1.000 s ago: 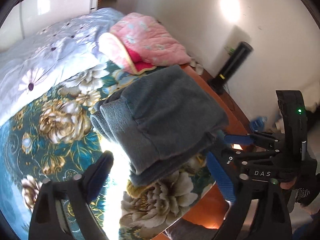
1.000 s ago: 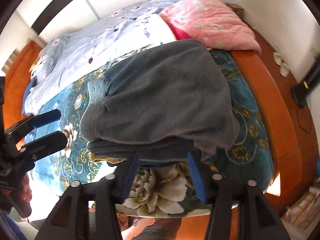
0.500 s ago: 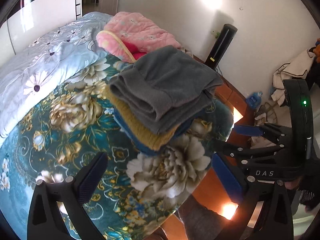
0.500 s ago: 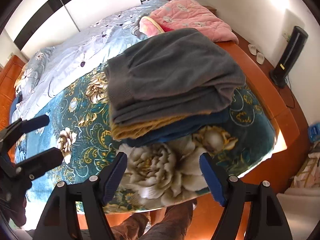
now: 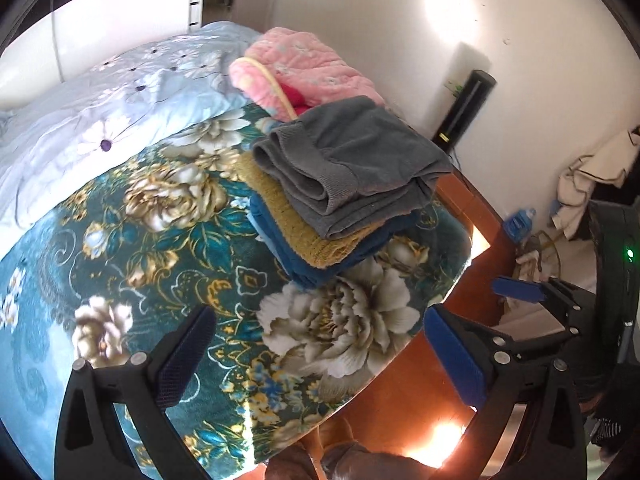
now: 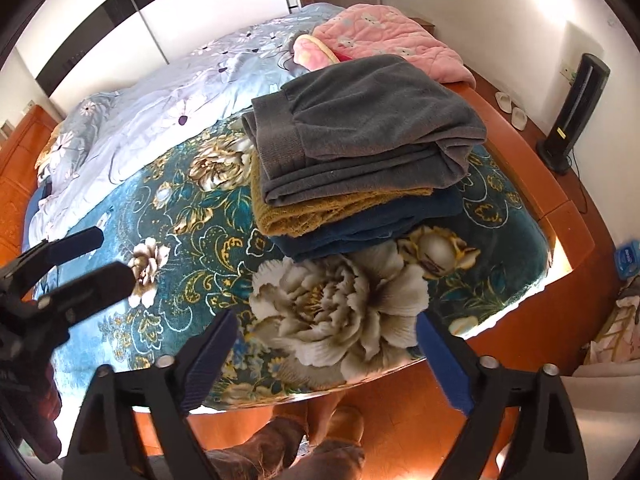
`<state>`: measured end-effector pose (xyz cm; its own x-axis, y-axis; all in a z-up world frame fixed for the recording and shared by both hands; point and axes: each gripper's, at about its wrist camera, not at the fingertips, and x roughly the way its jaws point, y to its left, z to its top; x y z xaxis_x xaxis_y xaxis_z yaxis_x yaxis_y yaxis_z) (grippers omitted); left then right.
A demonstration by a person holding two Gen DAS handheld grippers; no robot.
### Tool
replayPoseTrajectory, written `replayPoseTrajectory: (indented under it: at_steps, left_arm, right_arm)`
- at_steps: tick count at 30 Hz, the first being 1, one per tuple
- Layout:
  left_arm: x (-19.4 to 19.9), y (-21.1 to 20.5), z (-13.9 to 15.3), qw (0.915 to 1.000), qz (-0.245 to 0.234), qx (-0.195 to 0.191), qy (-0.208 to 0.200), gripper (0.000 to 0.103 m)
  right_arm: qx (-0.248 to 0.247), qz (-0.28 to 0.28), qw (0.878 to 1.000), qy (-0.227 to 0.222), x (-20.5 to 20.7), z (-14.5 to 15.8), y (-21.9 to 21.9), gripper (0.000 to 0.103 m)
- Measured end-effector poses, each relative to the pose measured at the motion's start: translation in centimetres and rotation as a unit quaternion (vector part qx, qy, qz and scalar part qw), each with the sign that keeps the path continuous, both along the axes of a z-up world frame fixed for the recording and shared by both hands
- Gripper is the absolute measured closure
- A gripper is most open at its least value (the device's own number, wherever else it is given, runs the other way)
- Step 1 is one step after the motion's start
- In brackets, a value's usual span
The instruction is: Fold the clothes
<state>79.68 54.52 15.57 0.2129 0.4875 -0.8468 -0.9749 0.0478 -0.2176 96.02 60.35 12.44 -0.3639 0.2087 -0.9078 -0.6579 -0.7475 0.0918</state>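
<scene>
A folded grey knit garment tops a stack with a folded mustard-yellow knit piece and a folded dark blue garment under it, all resting on the teal floral bedspread near the bed's foot corner (a pink quilted blanket lies just behind). The left gripper hangs well short of the stack, jaws wide and holding nothing. The right gripper is likewise clear of it, its jaws opening with nothing between them.
</scene>
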Motion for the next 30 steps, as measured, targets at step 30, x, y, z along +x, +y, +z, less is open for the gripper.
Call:
replayPoseTrajectory:
  at_steps: [30]
  left_arm:
    - [5.5, -4.1, 0.8, 0.9925, 0.111, -0.011, 0.048, 0.000]
  right_arm:
    - [0.023, 0.056, 0.998, 0.025, 7.1, 1.5, 1.0, 0.000]
